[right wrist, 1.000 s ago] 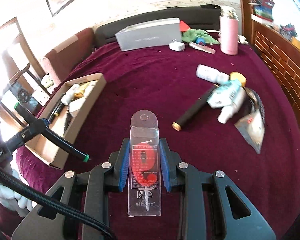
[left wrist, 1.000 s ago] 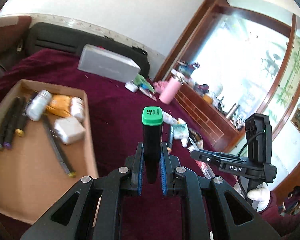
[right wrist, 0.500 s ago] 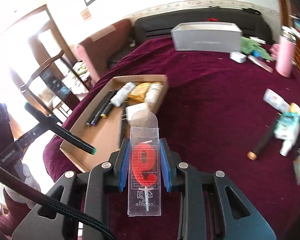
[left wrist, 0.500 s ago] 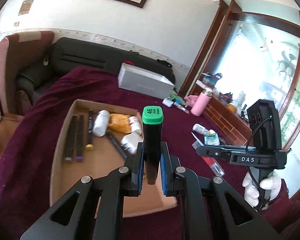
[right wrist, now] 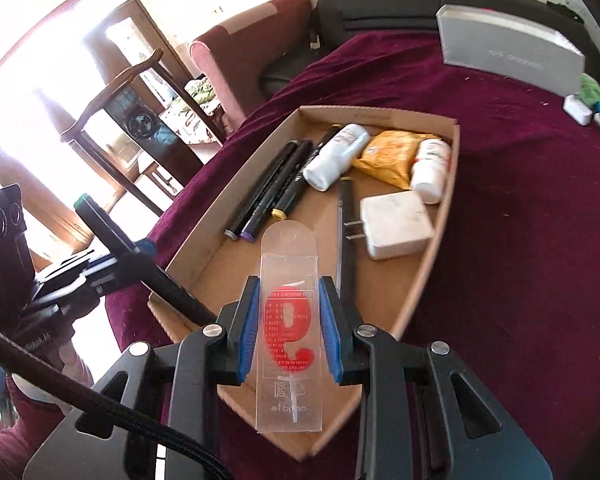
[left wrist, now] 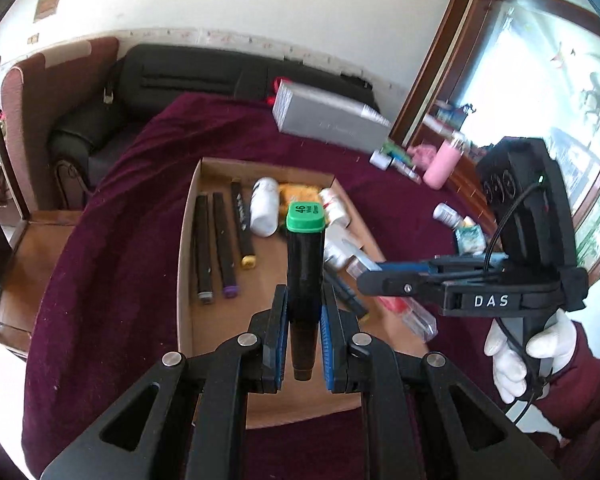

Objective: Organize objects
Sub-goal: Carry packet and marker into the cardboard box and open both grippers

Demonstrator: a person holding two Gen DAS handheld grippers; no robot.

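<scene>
Crowding the box [right wrist: 444,216] — markers [left wrist: 220,240], bottles [right wrist: 336,156].

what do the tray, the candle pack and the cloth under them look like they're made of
Tray: plain brown cardboard, matte, with raw cut edges and thin folded walls.
Candle pack: clear, stiff, glossy plastic; the red number candle shows through and there is a punched hang hole on top.
Cloth: dark maroon fabric, likely velvet or a similar napped weave, soft in sheen and flecked with lint.
</scene>
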